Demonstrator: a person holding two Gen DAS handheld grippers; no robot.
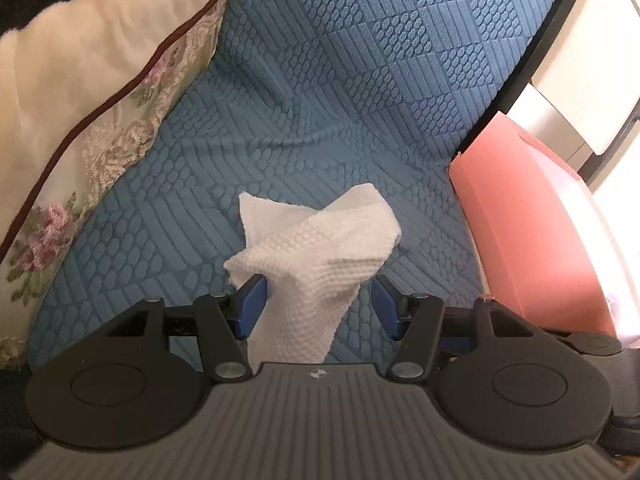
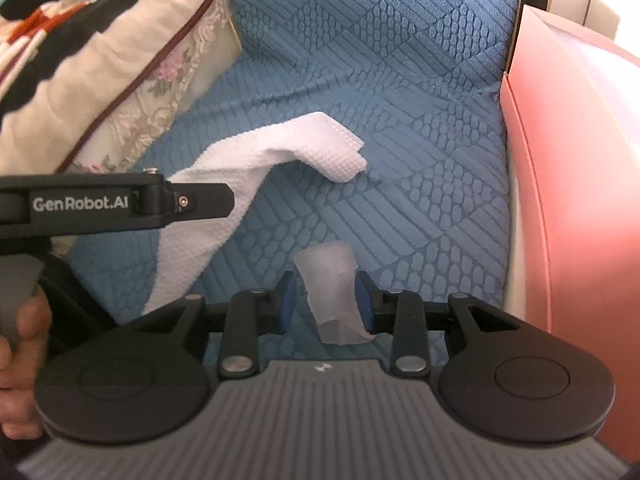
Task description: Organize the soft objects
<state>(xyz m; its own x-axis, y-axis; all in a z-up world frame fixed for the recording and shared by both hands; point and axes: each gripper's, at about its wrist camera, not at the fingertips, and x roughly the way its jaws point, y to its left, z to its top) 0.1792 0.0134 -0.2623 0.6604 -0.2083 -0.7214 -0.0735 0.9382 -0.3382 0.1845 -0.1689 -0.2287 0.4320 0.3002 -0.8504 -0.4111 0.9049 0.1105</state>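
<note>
A white textured cloth (image 1: pixel 312 256) lies crumpled on the blue quilted seat cover (image 1: pixel 340 100). My left gripper (image 1: pixel 318 304) is open, its blue pads on either side of the cloth, the left pad touching it. The same cloth (image 2: pixel 248 160) shows in the right wrist view, draped from the left gripper's body (image 2: pixel 120 200) towards the seat. My right gripper (image 2: pixel 326 300) is open around a small pale translucent piece of soft material (image 2: pixel 332 292) that rests against its right pad.
A floral cream pillow (image 1: pixel 80 100) with dark piping leans at the left, also seen in the right wrist view (image 2: pixel 100 60). A pink box (image 1: pixel 532 220) stands at the right edge of the seat, seen again in the right wrist view (image 2: pixel 568 160).
</note>
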